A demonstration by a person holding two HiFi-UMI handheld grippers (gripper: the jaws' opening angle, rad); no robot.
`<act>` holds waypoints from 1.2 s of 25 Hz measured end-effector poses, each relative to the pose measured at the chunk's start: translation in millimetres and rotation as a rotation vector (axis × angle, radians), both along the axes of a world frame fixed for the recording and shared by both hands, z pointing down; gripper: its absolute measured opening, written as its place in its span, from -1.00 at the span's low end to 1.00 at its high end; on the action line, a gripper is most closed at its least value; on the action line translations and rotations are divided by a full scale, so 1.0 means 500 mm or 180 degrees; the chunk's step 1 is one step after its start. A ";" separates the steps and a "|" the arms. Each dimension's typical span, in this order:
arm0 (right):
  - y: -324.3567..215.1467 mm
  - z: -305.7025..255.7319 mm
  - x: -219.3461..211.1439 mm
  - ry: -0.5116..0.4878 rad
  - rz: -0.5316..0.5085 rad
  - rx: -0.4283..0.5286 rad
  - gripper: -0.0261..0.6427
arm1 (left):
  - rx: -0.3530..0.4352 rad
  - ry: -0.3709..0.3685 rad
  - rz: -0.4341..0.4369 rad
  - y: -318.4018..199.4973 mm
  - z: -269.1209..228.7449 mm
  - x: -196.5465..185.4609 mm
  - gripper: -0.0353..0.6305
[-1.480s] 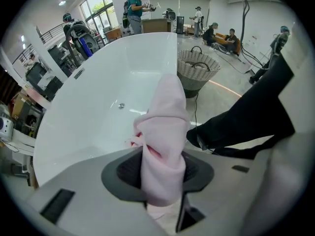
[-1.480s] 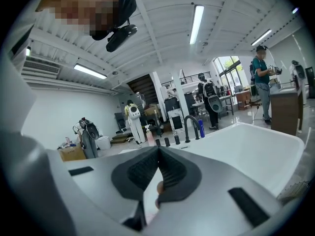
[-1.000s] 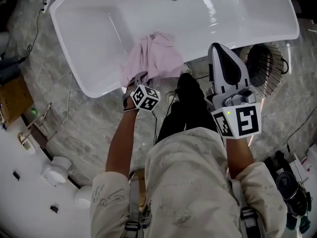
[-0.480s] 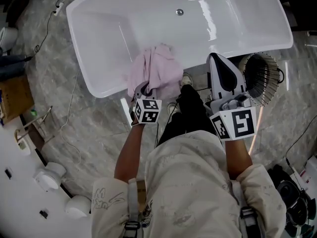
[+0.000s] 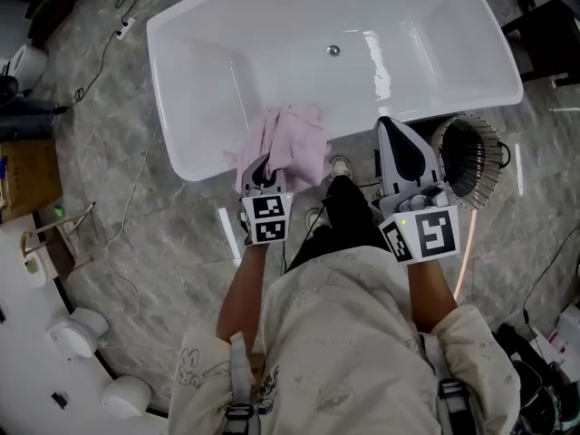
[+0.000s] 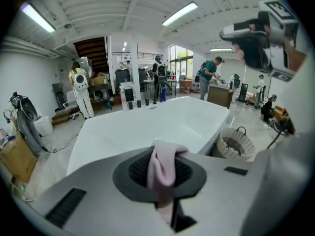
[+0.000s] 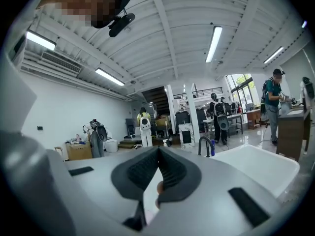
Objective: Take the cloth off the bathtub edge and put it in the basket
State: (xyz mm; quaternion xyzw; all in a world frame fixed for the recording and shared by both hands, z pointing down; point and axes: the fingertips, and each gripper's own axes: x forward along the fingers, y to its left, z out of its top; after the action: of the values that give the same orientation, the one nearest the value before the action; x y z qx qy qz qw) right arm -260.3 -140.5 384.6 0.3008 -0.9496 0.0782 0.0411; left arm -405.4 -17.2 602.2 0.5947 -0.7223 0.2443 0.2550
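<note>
One pink cloth (image 5: 288,139) is pinched in the left gripper (image 6: 165,157), hanging at the bathtub's (image 5: 195,107) near edge; the right gripper (image 7: 158,156) is pressed together, empty. Best to lift until the trailing folds clear the rim, then carry it right, over the round basket (image 5: 469,159) by the tub's near right corner.

Grey marbled floor (image 5: 154,234). White tub (image 5: 172,116) stands on it. Wire basket (image 5: 494,148) on the floor just beside the tub's near right corner. Thin cable (image 5: 136,184) trails left of the tub. Cardboard box (image 5: 27,175) at far left.
</note>
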 end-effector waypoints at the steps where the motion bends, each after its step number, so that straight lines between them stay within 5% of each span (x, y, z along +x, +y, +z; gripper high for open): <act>1: 0.010 -0.007 0.001 -0.0011 -0.0002 0.0023 -0.96 | 0.0093 -0.0008 -0.0036 0.003 -0.024 -0.001 -0.82; 20: 0.129 -0.172 0.110 -0.0307 0.0241 0.0572 -0.96 | 0.2098 -0.0347 -0.0240 0.052 -0.579 0.035 -0.82; 30: 0.165 -0.284 0.187 -0.0468 0.0677 0.0896 -0.96 | 0.2697 -0.0441 -0.0043 0.079 -0.754 0.094 -0.82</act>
State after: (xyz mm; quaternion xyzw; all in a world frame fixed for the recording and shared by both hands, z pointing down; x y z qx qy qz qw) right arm -166.6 -57.8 242.7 0.3958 -0.9144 -0.0297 -0.0793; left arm -358.3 22.3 225.2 0.6242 -0.7781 -0.0363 -0.0594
